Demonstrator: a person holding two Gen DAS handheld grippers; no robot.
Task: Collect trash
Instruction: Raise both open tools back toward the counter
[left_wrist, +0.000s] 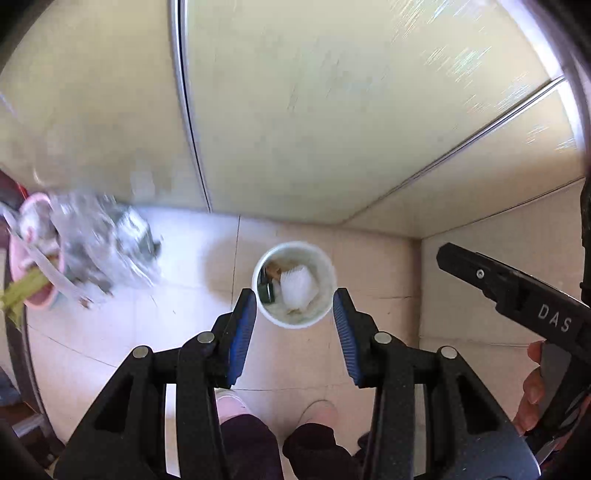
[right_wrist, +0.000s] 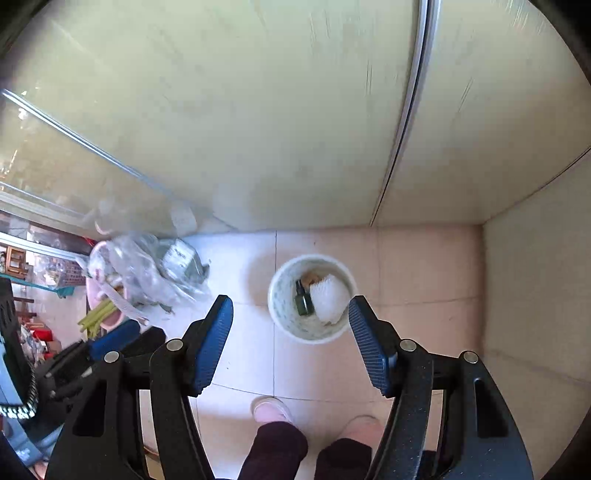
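Note:
A white round trash bin (left_wrist: 325, 269) (right_wrist: 282, 314) stands on the tiled floor near the wall corner, far below both grippers. Inside it lie a white foam piece (left_wrist: 298, 288) (right_wrist: 330, 297), a dark green bottle (right_wrist: 303, 301) and a brownish scrap (left_wrist: 274, 271). My left gripper (left_wrist: 294, 303) hangs open above the bin with nothing between its blue pads (left_wrist: 242, 332). My right gripper (right_wrist: 291, 312) is open too and holds nothing. In the left wrist view the right gripper's black body (left_wrist: 517, 295) shows at the right edge, with a hand (left_wrist: 532, 384) on it.
A clear plastic bag of rubbish (left_wrist: 99, 243) (right_wrist: 155, 269) lies left of the bin, beside a pink basin (left_wrist: 33, 291) (right_wrist: 110, 317) with green stalks (right_wrist: 96, 315). Cream sliding doors (right_wrist: 258, 129) rise behind. The person's legs and pink slippers (right_wrist: 271, 410) stand below.

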